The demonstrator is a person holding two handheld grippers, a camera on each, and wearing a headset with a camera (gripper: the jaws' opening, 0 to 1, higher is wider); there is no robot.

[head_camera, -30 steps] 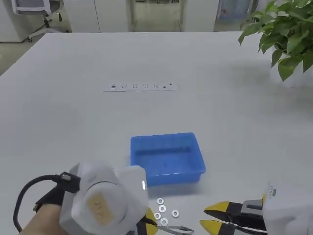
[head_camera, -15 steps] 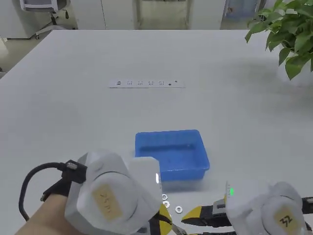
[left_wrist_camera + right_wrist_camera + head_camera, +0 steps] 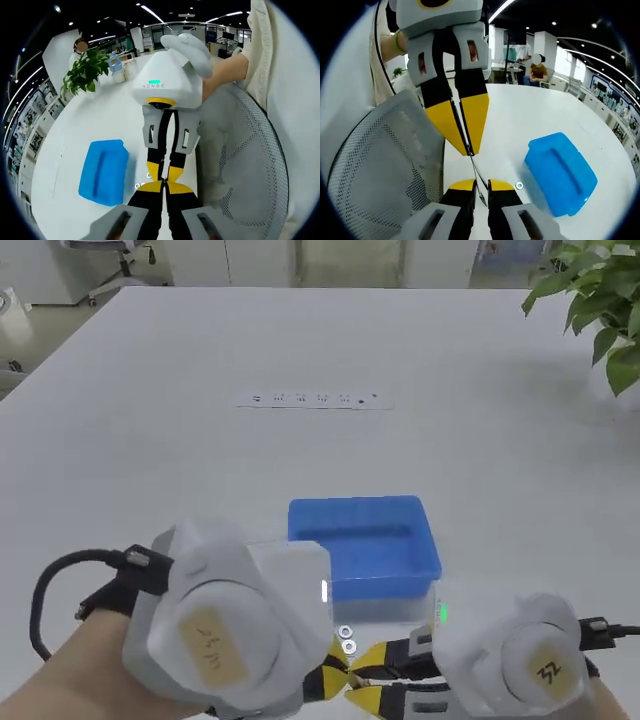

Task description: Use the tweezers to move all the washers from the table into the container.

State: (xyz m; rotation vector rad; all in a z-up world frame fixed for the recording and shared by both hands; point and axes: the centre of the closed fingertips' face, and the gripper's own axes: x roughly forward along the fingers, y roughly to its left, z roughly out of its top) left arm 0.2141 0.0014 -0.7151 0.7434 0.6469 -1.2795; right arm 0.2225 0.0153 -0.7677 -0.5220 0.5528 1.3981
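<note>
The tweezers (image 3: 475,172) are clamped in the left gripper (image 3: 468,146) at the frame's centre. They are flanked below by the right gripper (image 3: 481,184), grip unclear. A washer (image 3: 519,186) is seen beside the blue container (image 3: 560,172), lower right.

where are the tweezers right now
In the right gripper view, bottom centre: the tweezers are pinched in the left claw and run down into the right claw, just left of a washer and the blue container.

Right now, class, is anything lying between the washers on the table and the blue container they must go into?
Nothing visible does: the washers lie on bare table, close in front of the near wall of the container.
</note>
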